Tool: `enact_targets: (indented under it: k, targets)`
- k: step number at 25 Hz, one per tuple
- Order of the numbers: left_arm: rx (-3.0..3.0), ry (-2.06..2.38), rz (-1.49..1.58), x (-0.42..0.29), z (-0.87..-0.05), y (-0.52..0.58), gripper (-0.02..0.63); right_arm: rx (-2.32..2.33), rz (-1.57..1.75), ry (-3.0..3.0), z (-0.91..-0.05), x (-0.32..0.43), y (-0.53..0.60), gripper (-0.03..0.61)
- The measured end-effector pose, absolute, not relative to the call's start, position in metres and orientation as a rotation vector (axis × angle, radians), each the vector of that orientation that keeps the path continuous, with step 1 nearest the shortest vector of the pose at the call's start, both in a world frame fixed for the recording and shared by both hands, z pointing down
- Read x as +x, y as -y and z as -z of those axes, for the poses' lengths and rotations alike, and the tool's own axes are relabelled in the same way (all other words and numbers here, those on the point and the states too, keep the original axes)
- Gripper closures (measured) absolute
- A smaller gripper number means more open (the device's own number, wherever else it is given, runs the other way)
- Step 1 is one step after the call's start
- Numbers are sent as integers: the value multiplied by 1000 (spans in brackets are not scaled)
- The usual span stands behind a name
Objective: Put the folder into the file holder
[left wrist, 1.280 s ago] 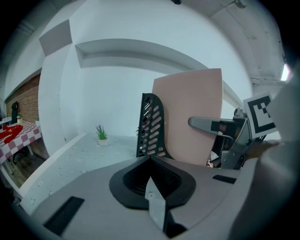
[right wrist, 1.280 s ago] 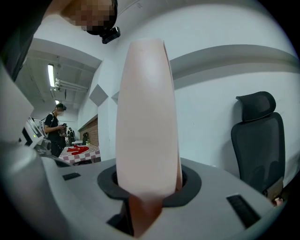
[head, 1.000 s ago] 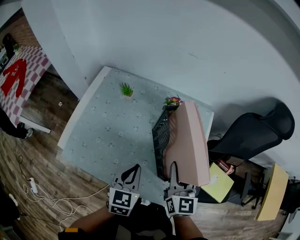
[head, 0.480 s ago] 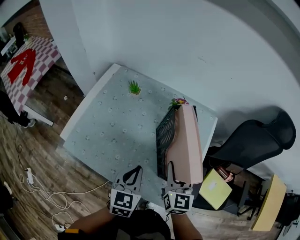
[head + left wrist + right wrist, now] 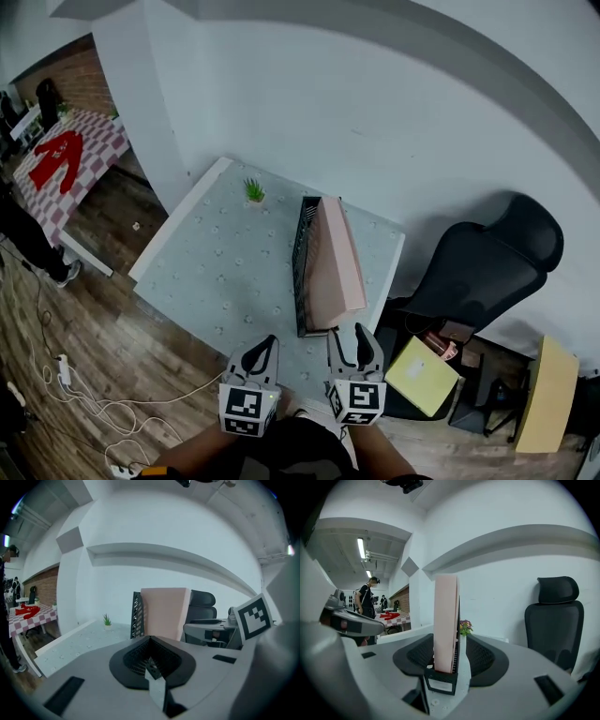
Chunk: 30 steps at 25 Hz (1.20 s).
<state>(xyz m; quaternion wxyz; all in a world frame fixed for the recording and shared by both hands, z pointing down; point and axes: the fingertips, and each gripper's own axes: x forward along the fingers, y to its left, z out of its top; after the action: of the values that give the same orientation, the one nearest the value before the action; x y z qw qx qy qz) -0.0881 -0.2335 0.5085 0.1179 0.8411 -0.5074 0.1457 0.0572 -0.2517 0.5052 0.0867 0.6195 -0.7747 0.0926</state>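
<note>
A pink folder stands upright inside the black mesh file holder on the pale flowered table. My right gripper sits just off the folder's near end. Its jaws are opening, one on each side of the folder's line, and the pads do not touch it. In the right gripper view the folder rises from the holder's front wall between my gripper's spread jaws. My left gripper hangs shut and empty over the table's near edge, left of the holder. The left gripper view shows the folder and the holder beyond my gripper.
A small green plant stands at the table's far left, and a flower pot stands behind the holder. A black office chair and a yellow-green pad are right of the table. Cables lie on the floor at left.
The folder went from tilted, with my right gripper shut on it, to upright in the holder. My right gripper's jaws have opened and come off the folder. The left gripper stayed put.
</note>
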Motion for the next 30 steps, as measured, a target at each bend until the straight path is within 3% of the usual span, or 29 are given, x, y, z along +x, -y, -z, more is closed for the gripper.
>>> enact_targets:
  k: [11,20,30]
  targets:
    - [2518,1515,-355,-43,-480,141,606,1761,-253,2405,-465,84,140,412]
    - [2561,1533,-340,-28,-472,76,604,1738,-234,2444,-454,88,73,552]
    - [2559,1546,-344,-24,-474,40,604,1615,-247,2473,-466,74,33,565]
